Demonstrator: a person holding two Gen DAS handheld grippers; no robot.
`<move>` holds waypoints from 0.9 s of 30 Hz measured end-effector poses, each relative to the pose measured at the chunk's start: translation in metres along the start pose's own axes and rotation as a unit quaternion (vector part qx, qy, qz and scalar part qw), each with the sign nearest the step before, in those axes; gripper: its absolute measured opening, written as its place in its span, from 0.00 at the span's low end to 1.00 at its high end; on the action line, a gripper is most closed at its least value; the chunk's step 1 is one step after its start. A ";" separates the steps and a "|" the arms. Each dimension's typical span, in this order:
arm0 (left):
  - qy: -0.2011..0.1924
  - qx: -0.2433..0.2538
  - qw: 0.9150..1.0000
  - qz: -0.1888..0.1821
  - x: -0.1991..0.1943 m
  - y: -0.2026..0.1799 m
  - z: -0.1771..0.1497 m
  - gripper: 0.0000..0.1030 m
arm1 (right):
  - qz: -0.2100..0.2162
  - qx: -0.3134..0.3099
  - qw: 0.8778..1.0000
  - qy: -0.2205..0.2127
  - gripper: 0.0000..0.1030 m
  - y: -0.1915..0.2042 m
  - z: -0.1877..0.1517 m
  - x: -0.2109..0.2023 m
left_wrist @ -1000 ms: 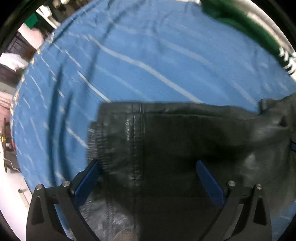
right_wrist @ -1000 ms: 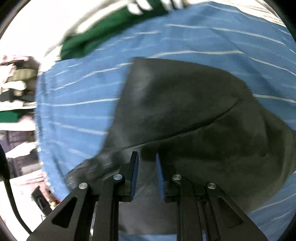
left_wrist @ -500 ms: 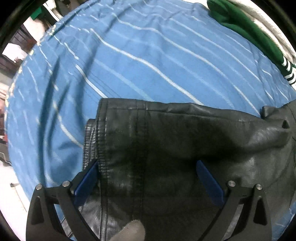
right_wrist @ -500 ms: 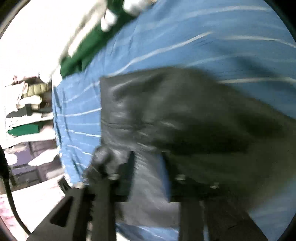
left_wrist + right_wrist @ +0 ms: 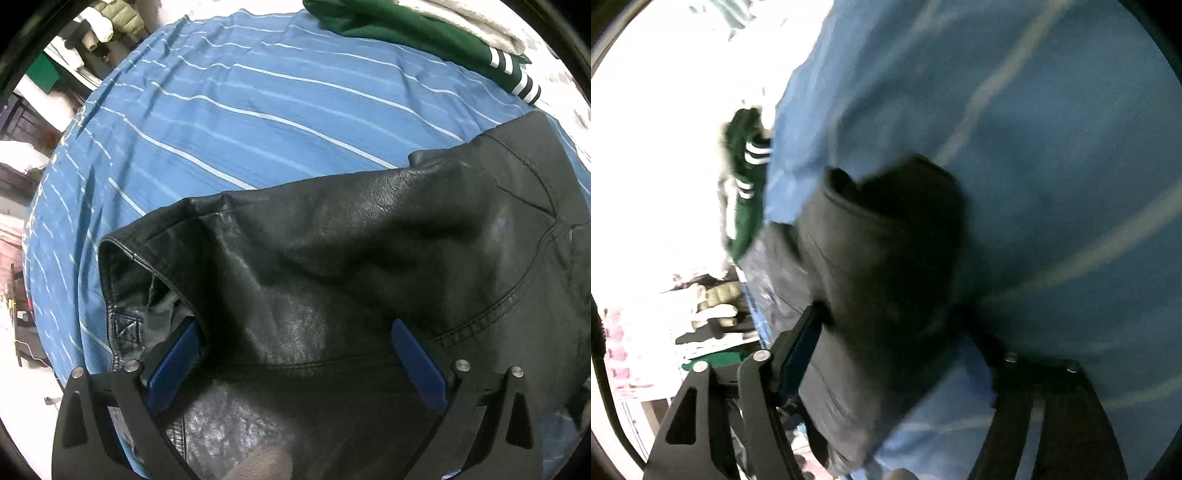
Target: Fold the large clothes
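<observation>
Mid-fold I reckon: the black leather jacket (image 5: 332, 266) lies bunched on the blue striped bedsheet (image 5: 229, 110), my left gripper (image 5: 295, 354) spread wide above it, gripping nothing. The right gripper (image 5: 897, 332) also looks spread around a jacket flap, though it's blurry. Next I'd pinch an edge and flatten it.

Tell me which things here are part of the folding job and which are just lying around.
In the job: black leather jacket, left gripper, right gripper, blue striped sheet as work surface.

Lying about: green garment with white stripes, background clothing piles.
</observation>
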State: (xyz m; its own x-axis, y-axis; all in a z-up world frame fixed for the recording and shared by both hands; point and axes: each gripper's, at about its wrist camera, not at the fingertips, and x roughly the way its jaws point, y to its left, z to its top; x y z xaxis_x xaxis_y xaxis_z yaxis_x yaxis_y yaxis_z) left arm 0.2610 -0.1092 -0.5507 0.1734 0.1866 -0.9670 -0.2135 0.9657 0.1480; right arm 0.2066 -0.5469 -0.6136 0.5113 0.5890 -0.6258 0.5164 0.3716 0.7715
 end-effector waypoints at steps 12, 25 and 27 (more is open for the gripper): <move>-0.004 0.012 1.000 -0.008 0.001 -0.001 -0.007 1.00 | 0.019 -0.032 0.999 0.007 0.69 0.037 0.015 0.044; 0.008 0.015 0.999 -0.046 0.012 0.007 0.001 1.00 | 0.020 -0.037 0.999 0.028 0.68 0.056 0.017 0.068; 0.010 0.015 0.999 -0.051 0.013 0.008 0.002 1.00 | 0.037 -0.029 0.999 0.021 0.64 0.053 0.021 0.071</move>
State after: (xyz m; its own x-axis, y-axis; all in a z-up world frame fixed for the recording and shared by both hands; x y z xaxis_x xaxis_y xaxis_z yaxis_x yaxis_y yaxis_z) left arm 0.2636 -0.0987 -0.5616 0.1735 0.0840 -0.9812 -0.1671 0.9844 0.0548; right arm 0.2851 -0.5004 -0.6193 0.5169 0.6457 -0.5620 0.4362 0.3662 0.8220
